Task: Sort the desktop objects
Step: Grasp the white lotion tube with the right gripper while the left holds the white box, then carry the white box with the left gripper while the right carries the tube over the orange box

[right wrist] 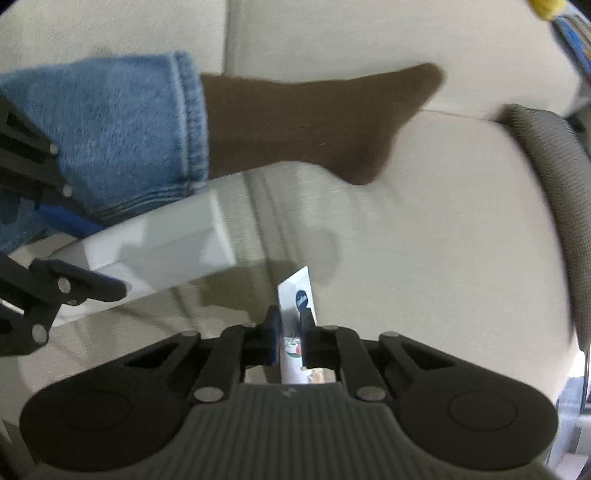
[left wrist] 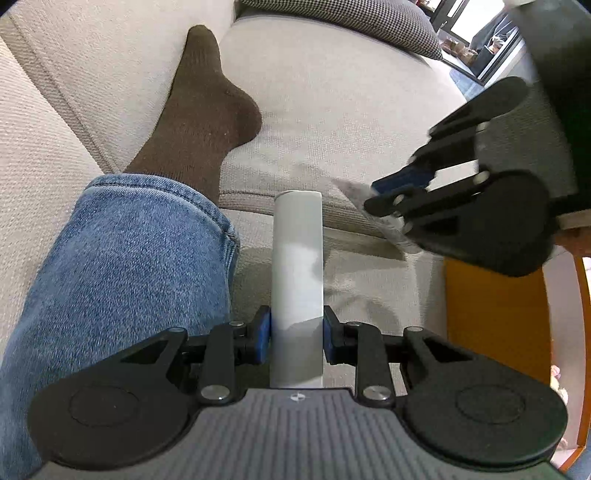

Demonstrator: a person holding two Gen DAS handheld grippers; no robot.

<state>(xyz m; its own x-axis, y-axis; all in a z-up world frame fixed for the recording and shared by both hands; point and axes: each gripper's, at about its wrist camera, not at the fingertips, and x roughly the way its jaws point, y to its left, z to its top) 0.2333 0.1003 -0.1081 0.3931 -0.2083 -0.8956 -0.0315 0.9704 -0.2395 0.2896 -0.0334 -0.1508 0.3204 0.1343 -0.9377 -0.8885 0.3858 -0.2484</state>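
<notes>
My left gripper is shut on a long white box that points forward over the beige sofa. The same white box shows at the left of the right wrist view, with the left gripper on it. My right gripper is shut on a thin silvery sachet with a dark blue round logo, held edge-up. In the left wrist view the right gripper is at the right, shut on that pale sachet, close to the white box's far end.
A leg in blue jeans with a brown sock lies on the beige sofa. A checked cushion lies at the back. An orange wooden table edge is at the lower right.
</notes>
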